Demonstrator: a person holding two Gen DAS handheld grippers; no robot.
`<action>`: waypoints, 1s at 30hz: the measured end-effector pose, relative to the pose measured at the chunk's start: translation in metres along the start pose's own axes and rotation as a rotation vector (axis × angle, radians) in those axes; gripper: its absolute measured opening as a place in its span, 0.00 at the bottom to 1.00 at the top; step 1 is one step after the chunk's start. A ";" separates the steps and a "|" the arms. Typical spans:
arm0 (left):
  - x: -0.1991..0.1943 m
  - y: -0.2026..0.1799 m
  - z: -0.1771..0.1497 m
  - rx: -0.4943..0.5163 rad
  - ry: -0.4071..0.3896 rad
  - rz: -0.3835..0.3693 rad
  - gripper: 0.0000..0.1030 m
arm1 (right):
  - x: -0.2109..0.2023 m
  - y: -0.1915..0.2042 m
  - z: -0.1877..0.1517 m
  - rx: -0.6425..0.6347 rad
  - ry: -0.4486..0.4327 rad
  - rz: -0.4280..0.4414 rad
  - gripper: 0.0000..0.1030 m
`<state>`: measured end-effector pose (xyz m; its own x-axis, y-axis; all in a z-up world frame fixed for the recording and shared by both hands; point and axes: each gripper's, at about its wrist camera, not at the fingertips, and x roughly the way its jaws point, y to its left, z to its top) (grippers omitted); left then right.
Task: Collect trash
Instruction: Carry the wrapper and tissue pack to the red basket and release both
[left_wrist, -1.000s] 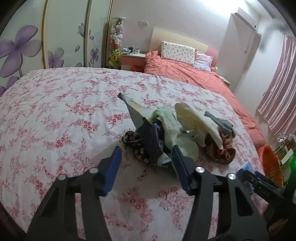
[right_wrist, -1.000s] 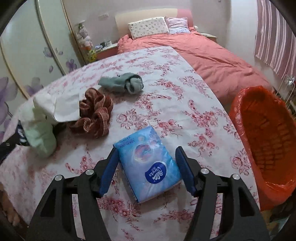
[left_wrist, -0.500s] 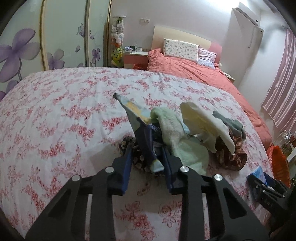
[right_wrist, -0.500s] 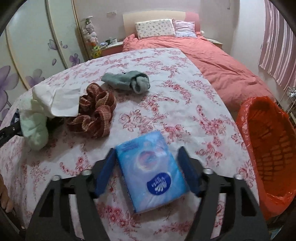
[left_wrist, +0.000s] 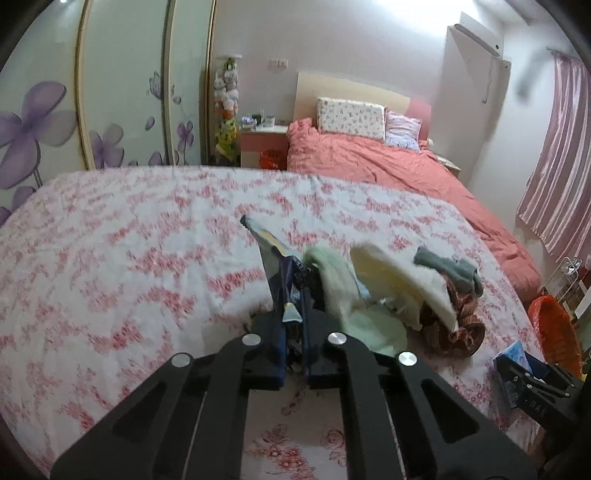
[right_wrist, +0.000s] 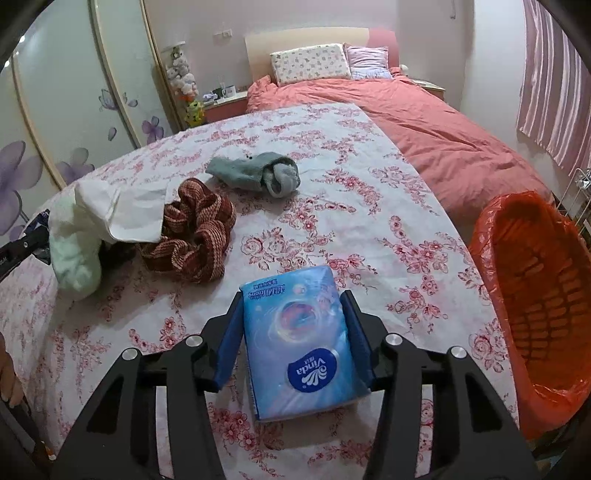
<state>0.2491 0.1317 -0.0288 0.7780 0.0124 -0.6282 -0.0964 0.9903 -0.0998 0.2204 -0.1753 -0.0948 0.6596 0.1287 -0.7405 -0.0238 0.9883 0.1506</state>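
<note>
The left gripper (left_wrist: 294, 334) is pinching a dark blue wrapper (left_wrist: 282, 275), which stands up from its pressed-together jaws over the flowered table (left_wrist: 147, 258), beside a pale green cloth (left_wrist: 334, 280). The right gripper (right_wrist: 293, 325), tilted downward, has just been closing on a blue tissue pack (right_wrist: 301, 339) lying between its fingers; both pads touch the pack's sides. An orange bin (right_wrist: 535, 306) stands to its right.
</note>
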 end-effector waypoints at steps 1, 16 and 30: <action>-0.004 0.001 0.002 0.001 -0.012 0.001 0.07 | -0.001 0.000 0.001 0.000 -0.004 0.004 0.50; -0.071 -0.010 0.031 0.009 -0.155 -0.030 0.06 | -0.058 -0.006 0.017 0.031 -0.150 0.047 0.49; -0.107 -0.116 0.020 0.122 -0.175 -0.269 0.06 | -0.118 -0.045 0.020 0.098 -0.379 -0.061 0.49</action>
<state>0.1897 0.0185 0.0651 0.8613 -0.2386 -0.4485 0.1935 0.9704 -0.1446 0.1588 -0.2365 -0.0007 0.8885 0.0128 -0.4588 0.0837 0.9783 0.1895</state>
